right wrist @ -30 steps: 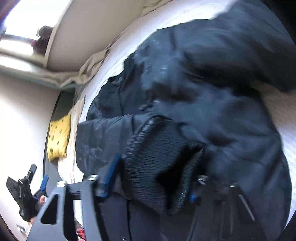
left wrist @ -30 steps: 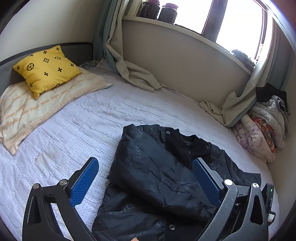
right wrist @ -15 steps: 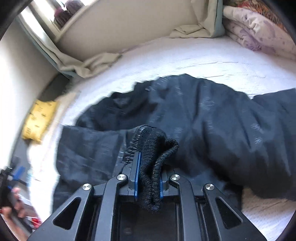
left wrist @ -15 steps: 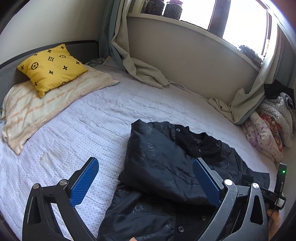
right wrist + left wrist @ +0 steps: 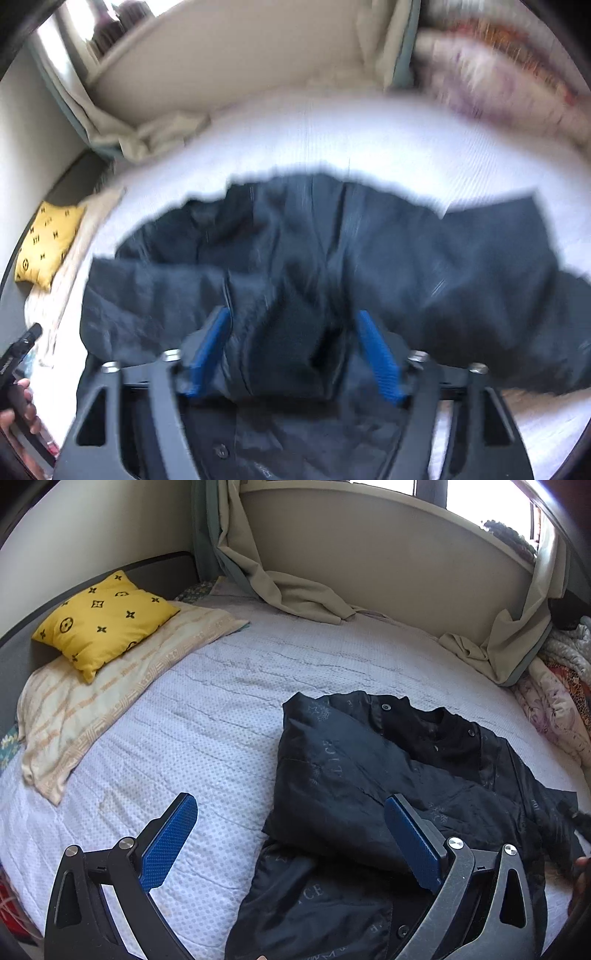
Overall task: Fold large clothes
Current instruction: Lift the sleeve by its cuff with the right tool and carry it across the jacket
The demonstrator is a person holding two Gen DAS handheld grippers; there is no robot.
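A large black jacket (image 5: 369,775) with snap buttons lies partly folded on the white bed (image 5: 221,720). Its left sleeve is folded over the body. My left gripper (image 5: 291,830) is open and empty, hovering above the jacket's left side. In the blurred right wrist view the jacket (image 5: 406,258) spreads across the bed, and my right gripper (image 5: 291,354) is open with the black knit cuff (image 5: 288,343) lying loose between its blue pads.
A yellow patterned cushion (image 5: 103,620) sits on a cream striped pillow (image 5: 92,709) at the bed's head. Beige curtains (image 5: 295,590) drape onto the far edge below the window wall. A heap of floral blankets (image 5: 554,686) lies at the right.
My right gripper was shut on the knit cuff half a second ago; its jaws now stand apart and the cuff lies loose. The left gripper has drifted slightly, still open.
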